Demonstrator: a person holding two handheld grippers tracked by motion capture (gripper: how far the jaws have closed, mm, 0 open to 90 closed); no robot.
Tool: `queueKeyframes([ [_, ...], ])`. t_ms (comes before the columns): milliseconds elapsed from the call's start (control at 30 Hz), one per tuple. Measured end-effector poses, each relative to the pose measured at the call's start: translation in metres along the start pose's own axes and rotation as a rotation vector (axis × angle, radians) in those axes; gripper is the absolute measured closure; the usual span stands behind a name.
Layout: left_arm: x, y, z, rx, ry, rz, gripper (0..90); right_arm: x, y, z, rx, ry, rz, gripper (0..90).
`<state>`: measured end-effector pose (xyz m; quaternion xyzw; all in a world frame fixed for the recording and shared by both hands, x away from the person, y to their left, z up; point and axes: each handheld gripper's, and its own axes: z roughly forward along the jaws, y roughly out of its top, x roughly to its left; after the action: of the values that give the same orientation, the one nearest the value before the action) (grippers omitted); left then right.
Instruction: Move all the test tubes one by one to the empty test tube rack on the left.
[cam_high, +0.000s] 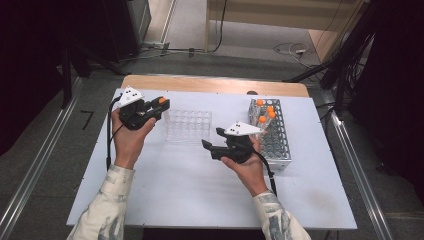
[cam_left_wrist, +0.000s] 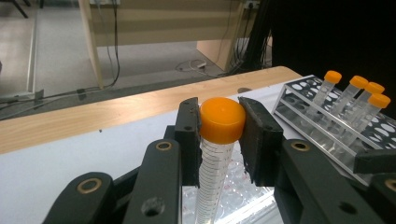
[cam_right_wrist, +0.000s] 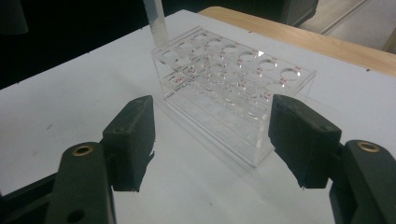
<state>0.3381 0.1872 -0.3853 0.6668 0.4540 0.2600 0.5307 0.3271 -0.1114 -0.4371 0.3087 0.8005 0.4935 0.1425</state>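
Observation:
My left gripper (cam_high: 159, 107) is raised over the table's left side and shut on a clear graduated tube with an orange cap (cam_left_wrist: 222, 119). The pads clamp the cap from both sides, and the tube hangs down between the jaws. Its lower end (cam_right_wrist: 157, 22) hovers just above a corner hole of the clear plastic rack (cam_high: 187, 125), whose holes hold nothing. My right gripper (cam_right_wrist: 215, 140) stands open in front of this clear rack (cam_right_wrist: 233, 93), nothing between its fingers. In the high view the right gripper (cam_high: 212, 139) sits mid-table, pointing left.
A metal wire rack (cam_high: 274, 135) at the right holds several orange-capped tubes (cam_left_wrist: 369, 100). The white board (cam_high: 175, 190) lies on a wooden table whose far edge (cam_high: 210, 84) shows behind. Cables trail from both grippers.

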Motion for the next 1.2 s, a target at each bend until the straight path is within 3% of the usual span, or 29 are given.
queueKeyframes([
  [667,0.000,-0.004,0.010,0.017,0.034,0.048,70.8,-0.003,-0.003,-0.004,-0.014,0.000,0.008,30.4],
  [1200,0.001,-0.026,0.018,0.048,0.038,0.053,70.7,-0.004,-0.004,-0.004,-0.012,0.002,0.007,30.5],
])
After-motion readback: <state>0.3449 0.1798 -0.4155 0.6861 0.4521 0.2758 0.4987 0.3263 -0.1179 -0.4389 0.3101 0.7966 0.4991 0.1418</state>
